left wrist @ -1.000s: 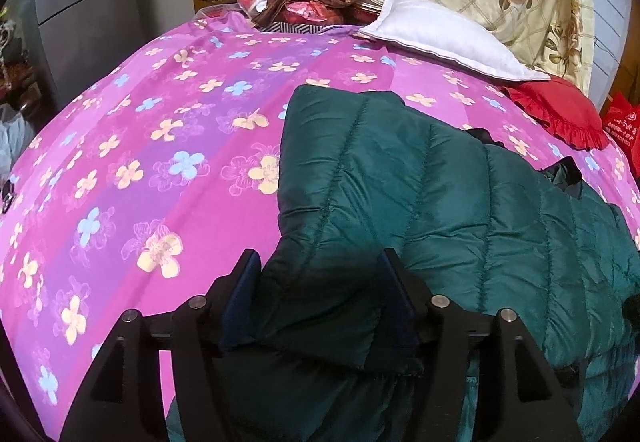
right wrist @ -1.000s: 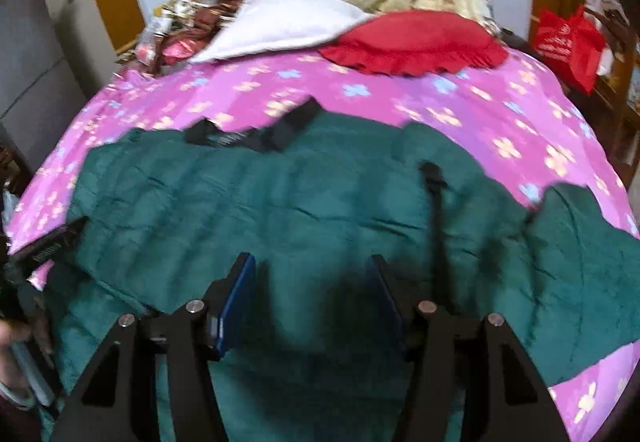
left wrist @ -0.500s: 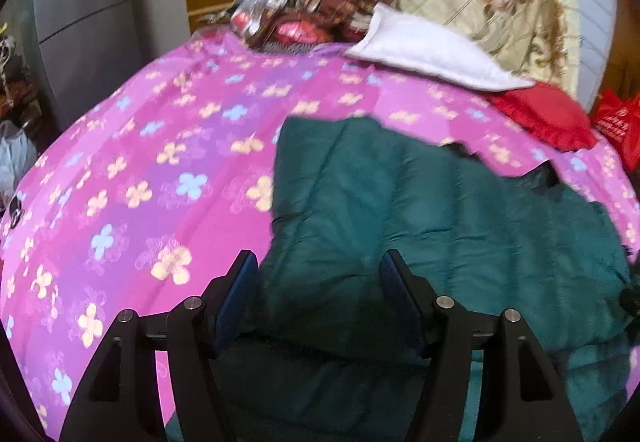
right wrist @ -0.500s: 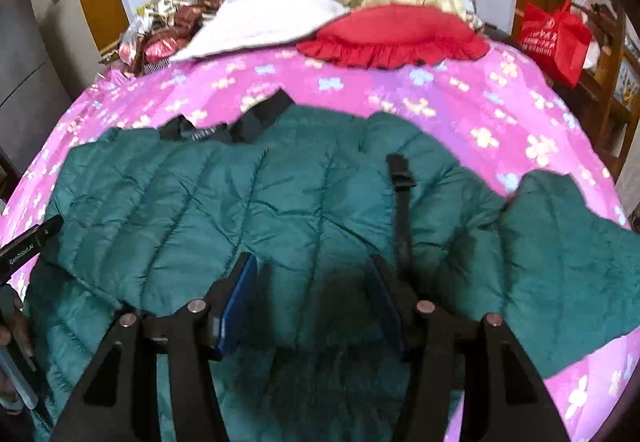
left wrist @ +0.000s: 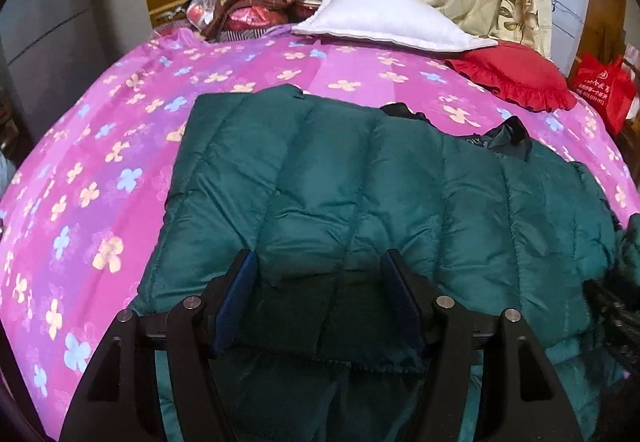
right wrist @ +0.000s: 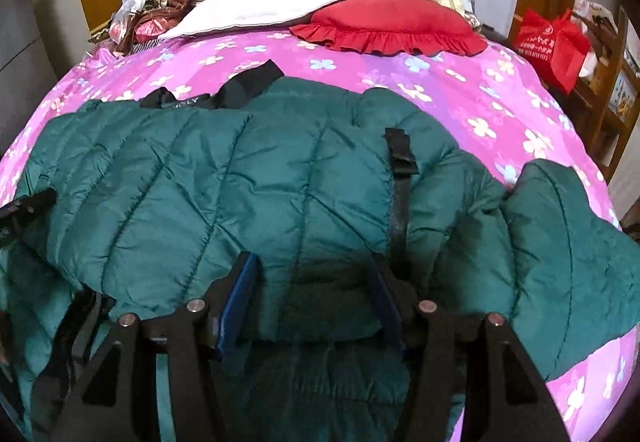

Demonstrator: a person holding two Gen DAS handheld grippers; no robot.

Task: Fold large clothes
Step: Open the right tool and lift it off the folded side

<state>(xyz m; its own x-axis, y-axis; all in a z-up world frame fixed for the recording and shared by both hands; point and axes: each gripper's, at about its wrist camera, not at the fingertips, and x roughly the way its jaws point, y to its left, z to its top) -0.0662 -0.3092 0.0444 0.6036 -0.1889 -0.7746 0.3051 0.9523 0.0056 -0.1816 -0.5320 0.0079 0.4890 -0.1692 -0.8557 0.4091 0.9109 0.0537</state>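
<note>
Green quilted jacket lies spread across the middle of the bed, its black collar toward the head end where a white pillow and a red ruffled cushion rest side by side. Your left gripper has a folded flap of the jacket between its blue pads, the flap's hem hanging just below them; your right gripper likewise has a thick fold of the jacket sitting between its pads. In both views the padding fills the gap, but you cannot tell whether the pads clamp it or merely straddle it. On the left side the jacket's edge runs straight, with a broad band of bare pink flowered sheet out to the bed's left edge. On the right, a sleeve reaches nearly to the right edge, leaving only a narrow strip of sheet. A red bag stands past the far right corner.
</note>
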